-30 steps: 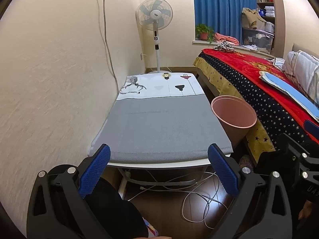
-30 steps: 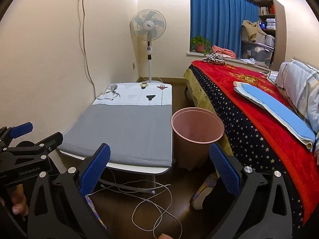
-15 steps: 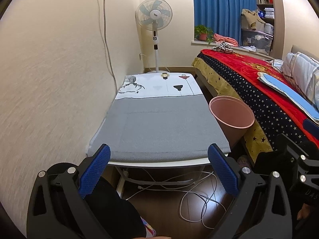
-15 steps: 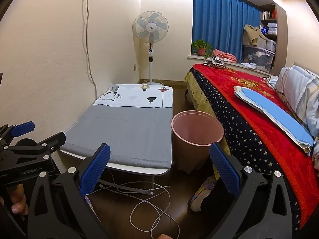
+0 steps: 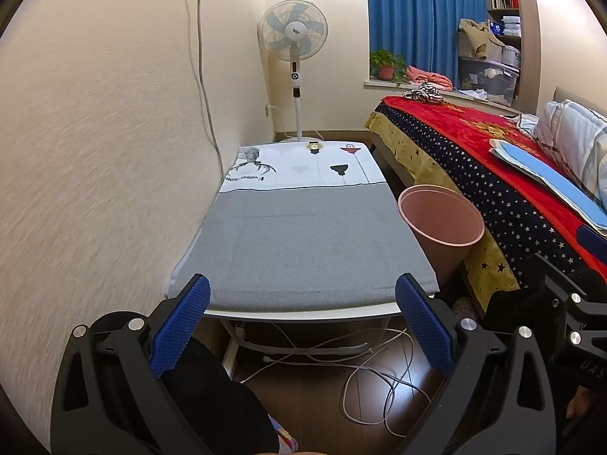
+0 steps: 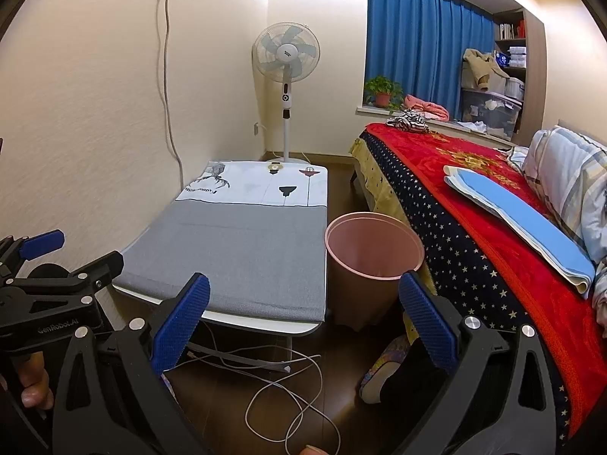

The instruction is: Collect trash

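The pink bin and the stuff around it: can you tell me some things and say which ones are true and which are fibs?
1. The pink bin stands on the floor between the low table and the bed. True.
2. The bin is lying on its side. False: it stands upright, mouth up.
3. The left gripper has its jaws wide apart and holds nothing. True.
4. The right gripper is clamped on a paper ball. False: its jaws are open and empty.
5. A fan stands beyond the table's far end. True.
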